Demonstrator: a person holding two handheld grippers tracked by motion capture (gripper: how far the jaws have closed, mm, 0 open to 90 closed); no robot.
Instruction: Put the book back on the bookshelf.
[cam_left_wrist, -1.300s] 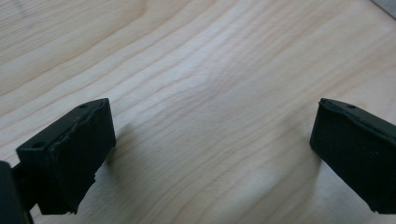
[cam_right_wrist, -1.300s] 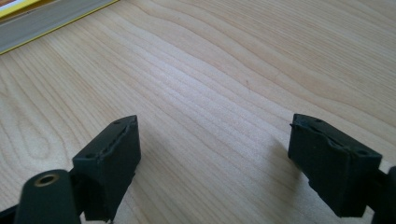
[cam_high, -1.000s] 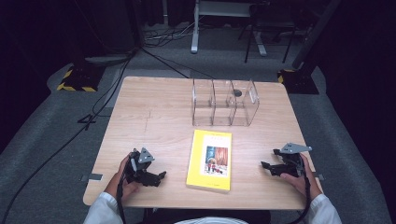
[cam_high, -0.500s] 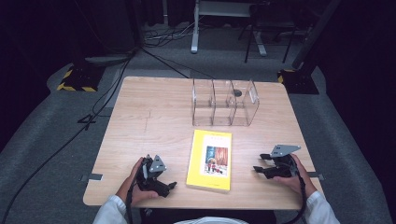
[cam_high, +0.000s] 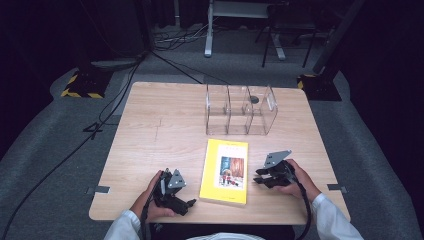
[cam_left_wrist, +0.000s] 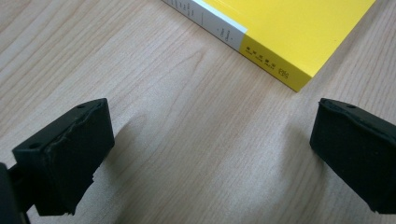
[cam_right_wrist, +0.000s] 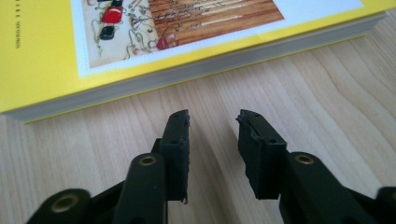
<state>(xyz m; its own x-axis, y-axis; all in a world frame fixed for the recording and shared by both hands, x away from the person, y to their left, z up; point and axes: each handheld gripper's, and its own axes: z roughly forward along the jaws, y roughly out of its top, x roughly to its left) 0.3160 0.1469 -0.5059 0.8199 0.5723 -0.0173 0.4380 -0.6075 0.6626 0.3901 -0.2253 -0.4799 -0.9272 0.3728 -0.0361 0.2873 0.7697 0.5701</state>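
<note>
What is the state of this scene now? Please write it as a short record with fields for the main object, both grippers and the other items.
main object: yellow book, lying flat on the wooden table, cover up
left gripper: jaws wide open, nothing between them, aimed at the book's near corner, not touching it
right gripper: jaws have just been closing, a narrow gap remains, nothing between them, close to the book's page edge
other item: clear plastic organizer with compartments, standing beyond the book
contact: neither gripper touches the book
</note>
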